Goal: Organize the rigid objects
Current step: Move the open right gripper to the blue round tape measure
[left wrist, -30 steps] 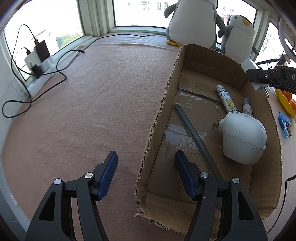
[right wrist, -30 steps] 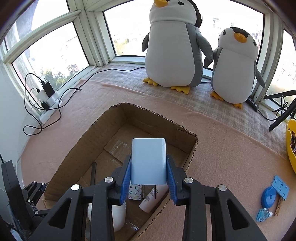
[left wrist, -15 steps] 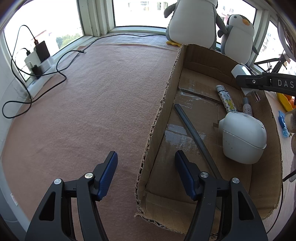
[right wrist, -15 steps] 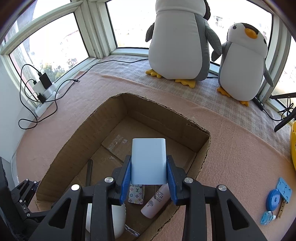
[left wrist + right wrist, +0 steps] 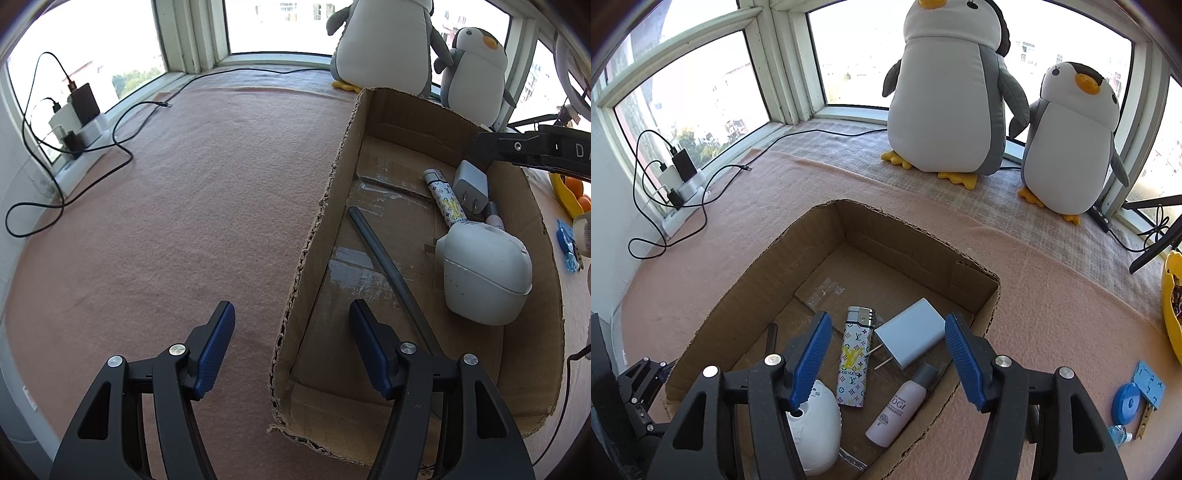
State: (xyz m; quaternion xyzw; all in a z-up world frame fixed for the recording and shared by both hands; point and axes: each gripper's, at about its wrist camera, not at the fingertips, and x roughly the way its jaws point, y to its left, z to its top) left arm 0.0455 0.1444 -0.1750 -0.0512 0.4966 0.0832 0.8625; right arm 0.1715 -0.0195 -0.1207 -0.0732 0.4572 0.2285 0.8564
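The cardboard box holds a white plug charger, a patterned lighter, a pink bottle and a white rounded device. My right gripper hovers over the box with its jaws opening; the charger lies loose below them, touching neither pad. In the left wrist view the charger rests against the lighter, near a grey rod and the white device. My left gripper is open, its fingers on either side of the box's left wall without touching it.
Two plush penguins stand by the window behind the box. A power strip with chargers and black cables lies at the left. At the right are a yellow bowl and small blue items. Pink cloth covers the surface.
The right gripper's jaws have spread and let go of the white charger, which dropped into the box beside the lighter. The left gripper has not moved.
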